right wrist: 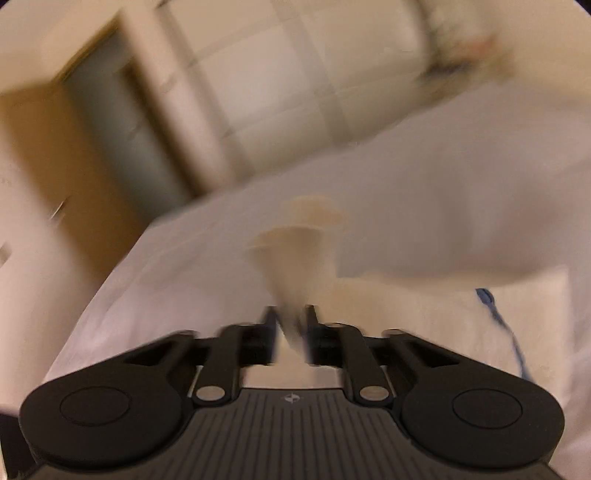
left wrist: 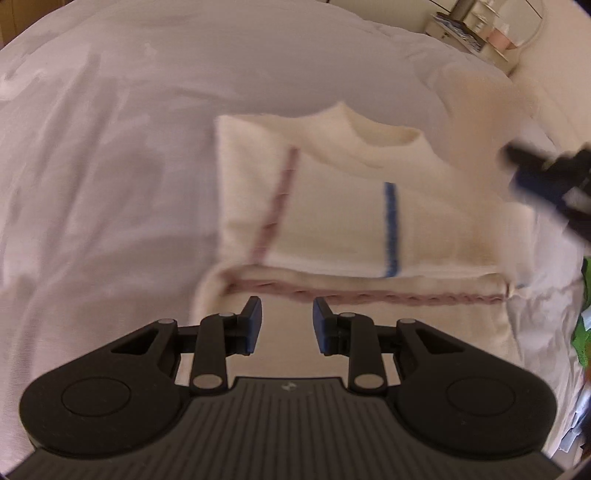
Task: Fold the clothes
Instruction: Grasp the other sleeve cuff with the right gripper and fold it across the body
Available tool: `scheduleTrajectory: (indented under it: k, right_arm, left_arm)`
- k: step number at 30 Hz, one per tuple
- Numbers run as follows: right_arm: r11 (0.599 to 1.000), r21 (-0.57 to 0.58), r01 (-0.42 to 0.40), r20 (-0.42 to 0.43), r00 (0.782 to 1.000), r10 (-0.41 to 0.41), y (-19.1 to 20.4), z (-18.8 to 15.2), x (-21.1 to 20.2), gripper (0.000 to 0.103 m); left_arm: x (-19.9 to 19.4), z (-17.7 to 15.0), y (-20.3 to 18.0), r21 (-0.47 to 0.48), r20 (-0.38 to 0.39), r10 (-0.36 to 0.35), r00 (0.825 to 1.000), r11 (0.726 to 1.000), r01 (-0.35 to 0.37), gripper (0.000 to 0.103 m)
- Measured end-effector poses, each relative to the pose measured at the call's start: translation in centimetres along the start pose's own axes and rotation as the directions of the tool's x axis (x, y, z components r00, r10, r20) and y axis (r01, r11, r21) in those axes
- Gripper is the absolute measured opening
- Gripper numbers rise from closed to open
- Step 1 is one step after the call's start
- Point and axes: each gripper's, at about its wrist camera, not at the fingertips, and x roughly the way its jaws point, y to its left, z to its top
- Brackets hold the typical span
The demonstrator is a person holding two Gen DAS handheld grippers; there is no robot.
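Observation:
A cream sweater [left wrist: 332, 221] with a pink stripe [left wrist: 273, 210] and a blue stripe [left wrist: 391, 229] lies partly folded on the white bed sheet [left wrist: 110, 166]. My left gripper [left wrist: 287, 317] is open and empty, just above the sweater's near fold. My right gripper [right wrist: 291, 332] is shut on a cream sleeve [right wrist: 299, 258] and holds it up over the sweater; it shows blurred at the right of the left wrist view [left wrist: 546, 177], with the lifted sleeve [left wrist: 476, 110] beside it.
The bed sheet [right wrist: 443, 203] fills most of both views. A white shelf unit [left wrist: 480, 33] stands at the far right. Green fabric [left wrist: 583, 325] lies at the bed's right edge. A wardrobe [right wrist: 277, 74] and a doorway [right wrist: 110, 129] stand beyond the bed.

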Motion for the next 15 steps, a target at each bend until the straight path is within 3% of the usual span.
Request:
scheduleTrajectory:
  k: [3, 5, 8, 10, 15]
  right_arm:
    - [1.000, -0.003, -0.024, -0.140, 0.990, 0.024, 2.6, -2.7, 3.1, 0.049]
    - [0.996, 0.080, 0.025, -0.197, 0.980, -0.009, 0.1, -3.9, 3.3, 0.049]
    - [0.967, 0.210, 0.145, -0.269, 0.959, -0.086, -6.1, -7.7, -0.1, 0.049]
    - [0.933, 0.283, 0.222, -0.297, 0.945, -0.134, -9.3, -10.5, -3.3, 0.049]
    - [0.842, 0.386, 0.377, -0.335, 0.908, -0.253, -17.0, -14.0, -9.1, 0.049]
  left_arm:
    - [0.6, 0.2, 1.3, -0.016, -0.012, -0.029, 1.000, 0.999, 0.029, 0.026]
    - [1.5, 0.5, 1.2, -0.019, -0.022, -0.054, 0.998, 0.998, 0.053, 0.026]
    - [3.4, 1.5, 0.3, -0.040, -0.027, -0.110, 0.994, 0.993, 0.109, 0.029]
    - [4.7, 2.4, -0.2, -0.071, -0.019, -0.136, 0.990, 0.988, 0.135, 0.043]
    - [7.5, 5.4, -0.7, -0.104, 0.028, -0.087, 0.996, 0.991, 0.089, 0.043]
